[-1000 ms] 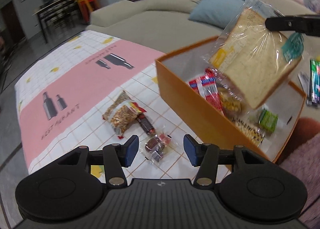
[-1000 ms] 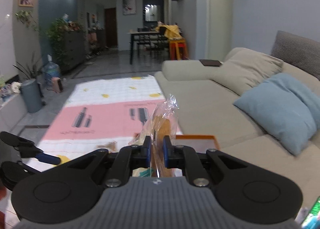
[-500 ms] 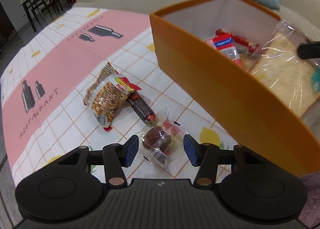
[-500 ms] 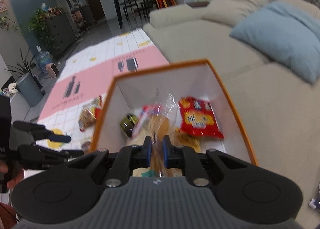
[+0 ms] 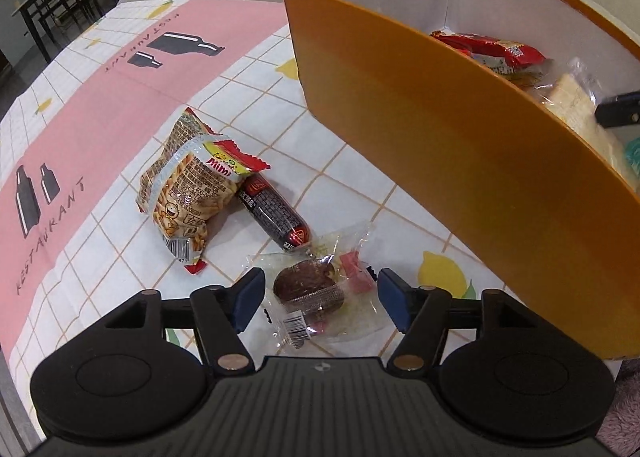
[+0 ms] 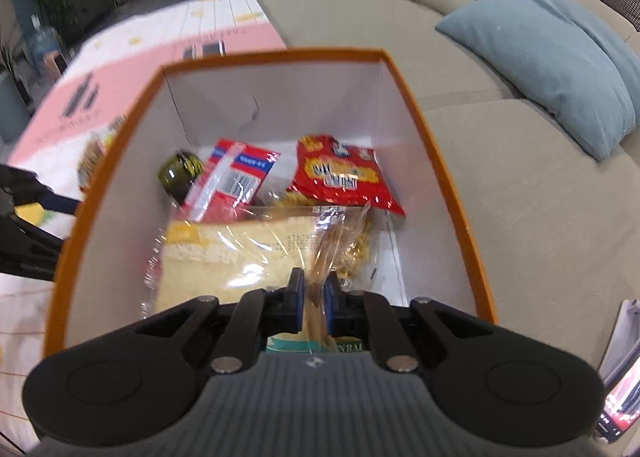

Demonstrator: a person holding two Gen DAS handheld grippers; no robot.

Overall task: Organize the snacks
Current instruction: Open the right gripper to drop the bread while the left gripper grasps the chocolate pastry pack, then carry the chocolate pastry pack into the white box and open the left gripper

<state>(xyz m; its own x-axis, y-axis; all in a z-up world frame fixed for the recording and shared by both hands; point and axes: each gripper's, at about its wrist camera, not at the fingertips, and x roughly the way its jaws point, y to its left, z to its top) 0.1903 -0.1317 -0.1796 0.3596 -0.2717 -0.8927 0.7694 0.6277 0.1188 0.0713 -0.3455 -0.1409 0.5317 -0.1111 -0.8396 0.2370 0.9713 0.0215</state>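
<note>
My right gripper is shut on the plastic wrap of a bag of sliced bread, which lies low inside the orange box on other snacks. The bread also shows in the left wrist view behind the box wall. My left gripper is open, its fingers on either side of a clear-wrapped brown cake on the tablecloth. A Mimi snack bag and a dark sausage lie just beyond.
Inside the box are a red snack bag, a red-blue packet and a dark green jar. A beige sofa with a blue cushion borders the table. A pink and white tablecloth covers it.
My right gripper has lowered the bread from above the box down into it. My left gripper has moved down and closer, bracketing the wrapped cake.
</note>
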